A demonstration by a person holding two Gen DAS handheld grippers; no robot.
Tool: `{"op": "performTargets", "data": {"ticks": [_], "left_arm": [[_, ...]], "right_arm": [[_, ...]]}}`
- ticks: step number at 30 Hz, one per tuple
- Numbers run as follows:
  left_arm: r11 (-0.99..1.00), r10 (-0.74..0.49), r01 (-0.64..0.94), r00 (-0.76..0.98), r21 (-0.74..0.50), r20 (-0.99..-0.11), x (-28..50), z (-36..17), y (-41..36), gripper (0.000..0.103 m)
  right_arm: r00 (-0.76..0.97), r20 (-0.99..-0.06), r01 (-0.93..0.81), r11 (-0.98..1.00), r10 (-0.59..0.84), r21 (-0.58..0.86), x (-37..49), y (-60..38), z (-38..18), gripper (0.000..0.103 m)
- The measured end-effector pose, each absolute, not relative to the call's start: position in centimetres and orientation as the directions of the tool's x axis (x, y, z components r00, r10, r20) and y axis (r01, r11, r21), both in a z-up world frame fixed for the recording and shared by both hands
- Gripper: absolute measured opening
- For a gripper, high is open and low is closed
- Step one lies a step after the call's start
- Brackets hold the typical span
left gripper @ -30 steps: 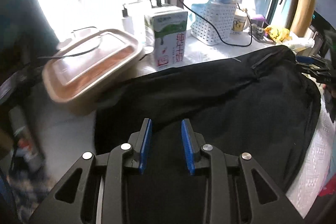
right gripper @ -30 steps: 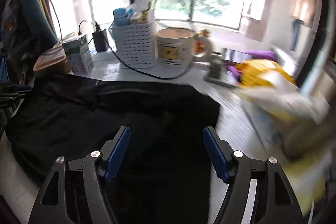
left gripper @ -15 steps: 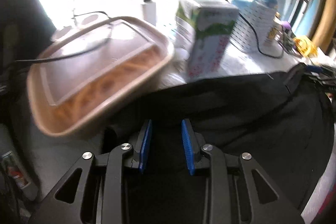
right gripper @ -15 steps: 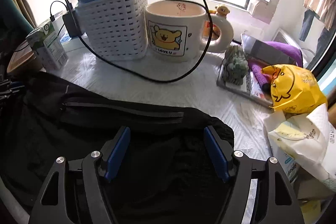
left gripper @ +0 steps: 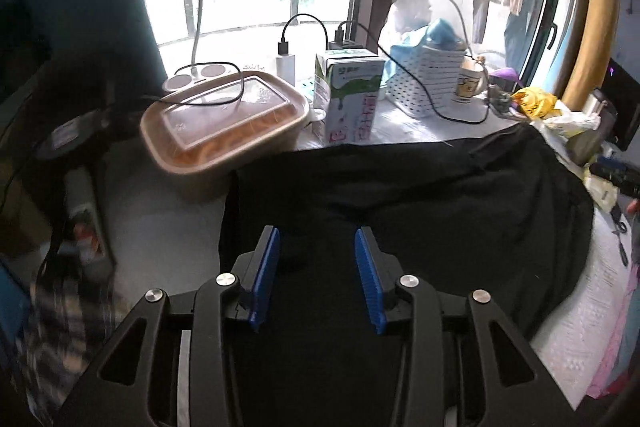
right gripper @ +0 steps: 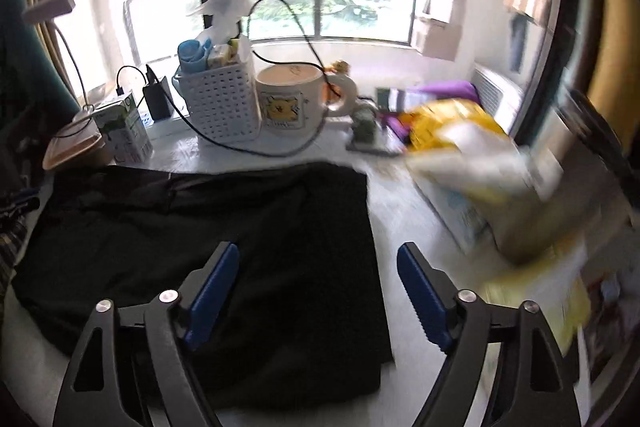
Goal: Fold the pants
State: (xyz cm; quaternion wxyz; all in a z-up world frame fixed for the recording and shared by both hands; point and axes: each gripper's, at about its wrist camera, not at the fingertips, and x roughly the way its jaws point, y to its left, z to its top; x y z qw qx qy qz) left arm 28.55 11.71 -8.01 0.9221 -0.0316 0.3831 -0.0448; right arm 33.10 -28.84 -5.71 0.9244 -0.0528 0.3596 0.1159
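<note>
Pants, black, spread flat on the white desk, seen from the left wrist. Left gripper above their near edge, fingers partly apart after just opening, nothing pinched between them. Beyond the pants' far edge: a lidded brown food tray with orange contents, a milk carton just right of it, then a white perforated basket stuffed with blue and white bags, a mug beside it.

From the right wrist: pants filling the left and centre. Right gripper over their right edge, fingers wide, just opened further, gripping nothing. Behind the pants, basket holding packets and a tissue, mug touching it, contents not discernible.
</note>
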Motion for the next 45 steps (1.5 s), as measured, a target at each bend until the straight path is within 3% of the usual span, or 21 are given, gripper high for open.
{"op": "performTargets", "data": {"ticks": [9,18,35,36,38,41,45], "left_arm": [[0.989,-0.104,0.000,0.697,-0.145,-0.709,23.8,-9.1,11.8,0.041],[0.982,-0.077,-0.073,0.687,-0.174,-0.722,21.1,-9.9,13.3,0.041],[0.969,0.002,-0.184,0.668,-0.163,-0.744,21.4,-10.0,15.5,0.042],[0.969,0.004,-0.188,0.666,-0.163,-0.746,21.5,-10.0,15.5,0.042],[0.968,0.006,-0.190,0.664,-0.161,-0.748,21.7,-9.9,15.5,0.042],[0.970,0.004,-0.186,0.663,-0.159,-0.748,22.0,-9.8,15.1,0.042],[0.972,-0.003,-0.175,0.663,-0.159,-0.749,22.4,-9.7,14.6,0.042]], "right_arm": [[0.642,-0.741,-0.219,0.973,0.196,0.068,26.7,-28.7,-9.7,0.084],[0.570,-0.753,-0.214,0.944,0.329,0.251,26.9,-28.0,-12.5,0.084],[0.666,-0.627,-0.033,0.856,0.403,0.515,33.8,-29.1,-13.1,0.085],[0.674,-0.620,-0.026,0.852,0.402,0.523,34.2,-29.1,-13.2,0.080],[0.669,-0.622,-0.007,0.840,0.407,0.543,35.0,-29.1,-13.5,0.033],[0.655,-0.615,-0.006,0.817,0.439,0.577,35.7,-29.7,-14.2,0.020],[0.674,-0.611,-0.012,0.833,0.416,0.553,35.3,-31.3,-13.8,0.012]]}}
